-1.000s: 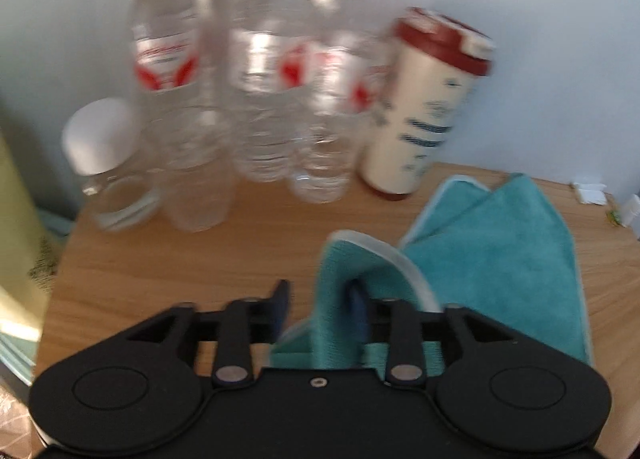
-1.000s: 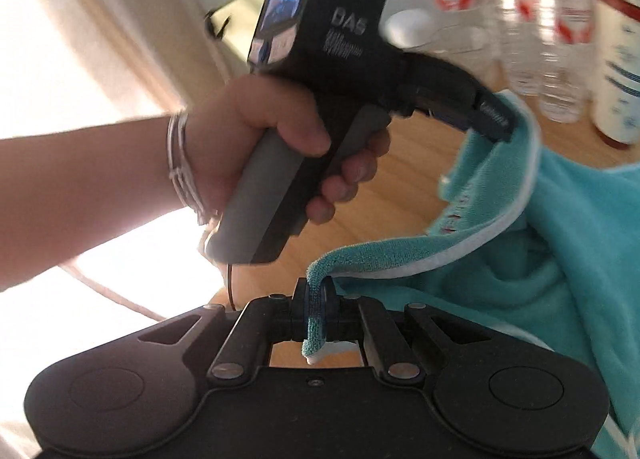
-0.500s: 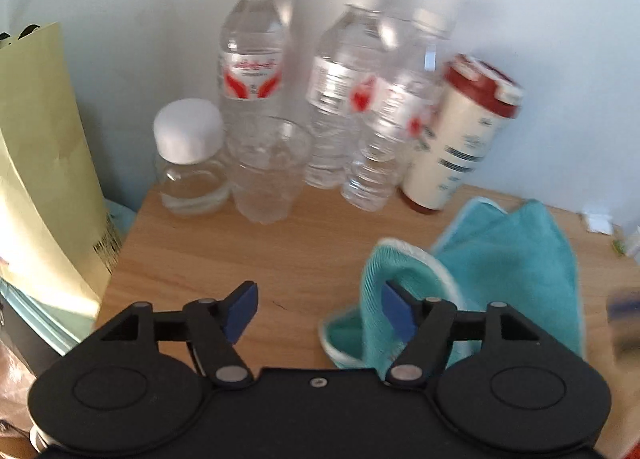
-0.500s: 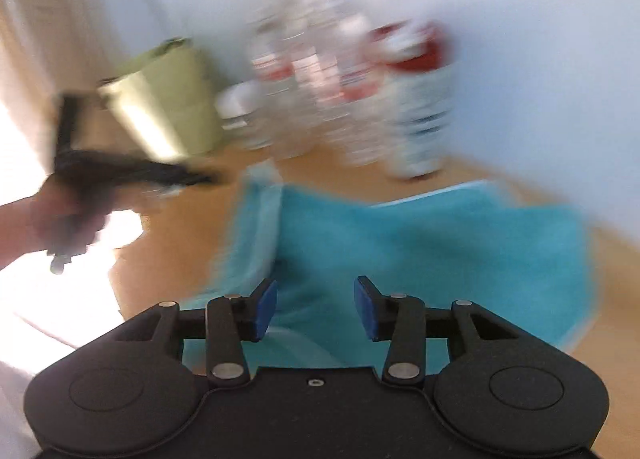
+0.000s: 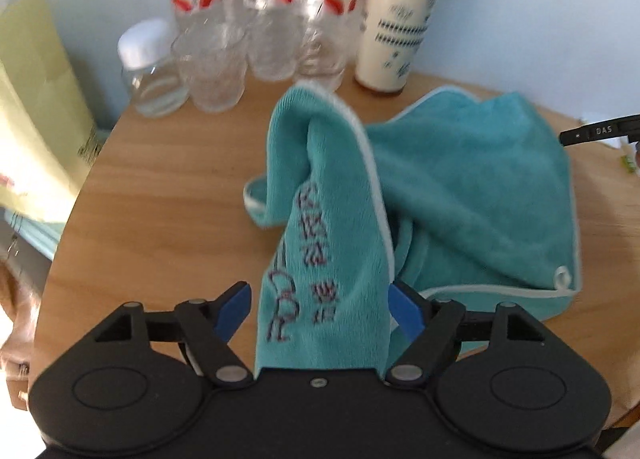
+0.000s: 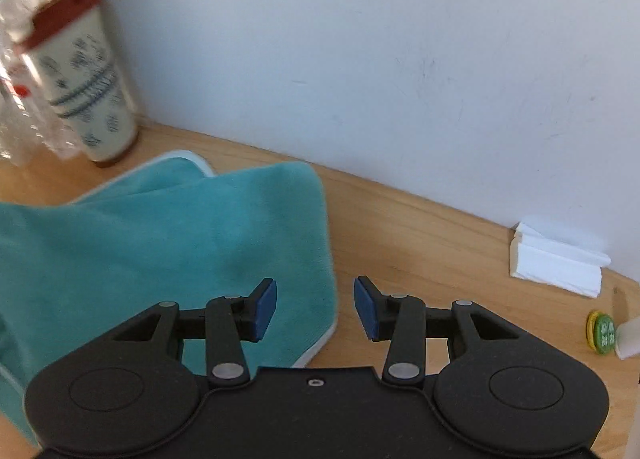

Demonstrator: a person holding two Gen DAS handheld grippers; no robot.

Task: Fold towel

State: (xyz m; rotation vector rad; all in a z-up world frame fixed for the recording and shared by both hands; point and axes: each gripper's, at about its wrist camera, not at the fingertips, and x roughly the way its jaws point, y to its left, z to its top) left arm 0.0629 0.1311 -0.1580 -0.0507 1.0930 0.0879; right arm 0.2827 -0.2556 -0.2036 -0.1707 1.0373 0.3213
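Left tongs (image 5: 318,309): jaws spread wide, blue pads well apart. A flap of the teal towel (image 5: 472,187) stands up between them, printed side toward the camera, but the pads don't press on it, so nothing is actually held. Can't tell whether the flap rests on the tongs' body or just stands in front of it.

Right tongs (image 6: 315,309): also wide open, empty. The left pad sits over the towel's right edge, the right pad over bare desk (image 6: 420,243). No contact visible.

The towel (image 6: 168,243) lies crumpled on the wooden desk, partly doubled over, white piping along the hem and a small hang loop (image 5: 561,274) at the near right corner. The back corner sits just beside a cup with a red lid (image 5: 400,19). Water bottles (image 5: 272,15) and a white-capped jar (image 5: 152,67) stand behind it along the wall, and folded white paper (image 6: 556,263) lies at the right.

Handling, as a judgement: soft microfibre, light and limp, with no stiffness. It will sag and drape from any pinch point and won't hold a fold without being laid flat. Likely grippy, not slippery, not fragile.

Best to hold the piped hem at the corners, one corner per tongs; the hem is the firmest part. The upright flap's edge suits the left tongs, the near right corner by the loop the right. Bottles behind could tip if cloth sweeps them.
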